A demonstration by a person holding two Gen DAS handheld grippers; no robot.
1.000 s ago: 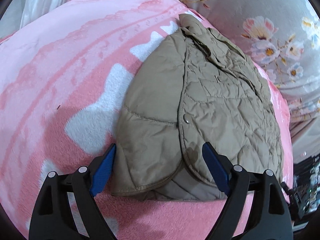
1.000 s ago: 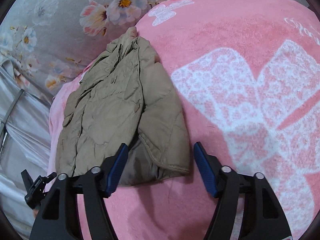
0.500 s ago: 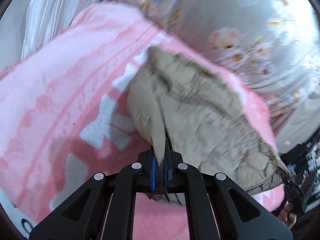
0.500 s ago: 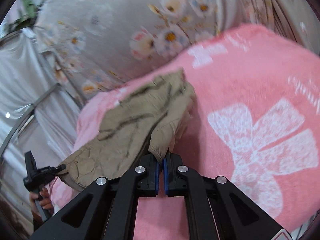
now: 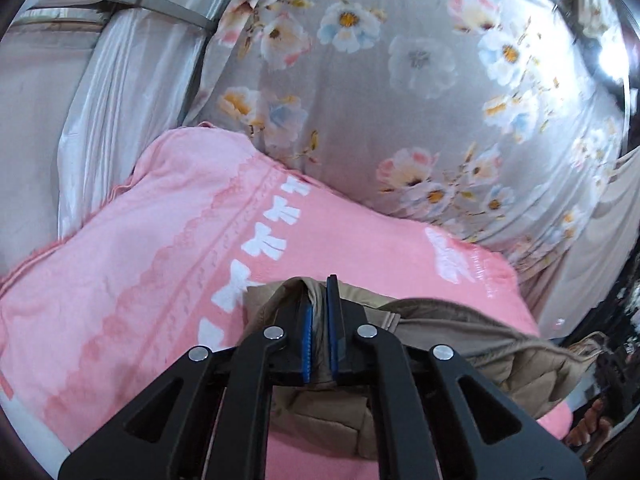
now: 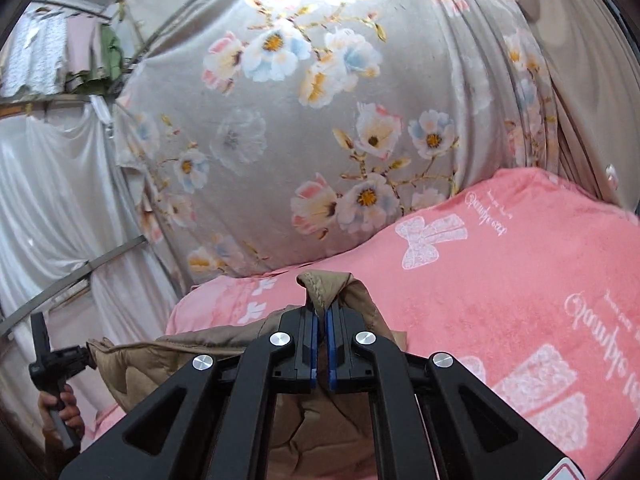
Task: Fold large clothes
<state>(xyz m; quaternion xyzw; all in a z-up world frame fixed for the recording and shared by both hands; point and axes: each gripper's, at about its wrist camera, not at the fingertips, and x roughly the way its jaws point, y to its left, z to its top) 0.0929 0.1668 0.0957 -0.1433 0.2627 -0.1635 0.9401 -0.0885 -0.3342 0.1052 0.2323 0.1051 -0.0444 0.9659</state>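
Note:
A tan quilted jacket [image 5: 472,336] hangs lifted above the pink blanket [image 5: 160,264]. My left gripper [image 5: 318,304] is shut on one corner of its hem. My right gripper [image 6: 321,316] is shut on the other hem corner, where a fold of tan fabric [image 6: 324,288] sticks up between the blue pads. The jacket [image 6: 160,356] sags between the two grippers, and most of its body is hidden below my fingers. The other gripper and the hand holding it show at the left edge of the right wrist view [image 6: 52,364].
The pink blanket [image 6: 520,280] with white bows covers the bed. A grey floral sheet [image 5: 400,80] hangs behind it as a backdrop, also in the right wrist view [image 6: 300,120]. White curtains and metal bars [image 6: 60,200] stand to the left.
Both grippers closed on the jacket's hem corners and lifted it off the blanket. Both views have tilted up from the bed towards the floral backdrop.

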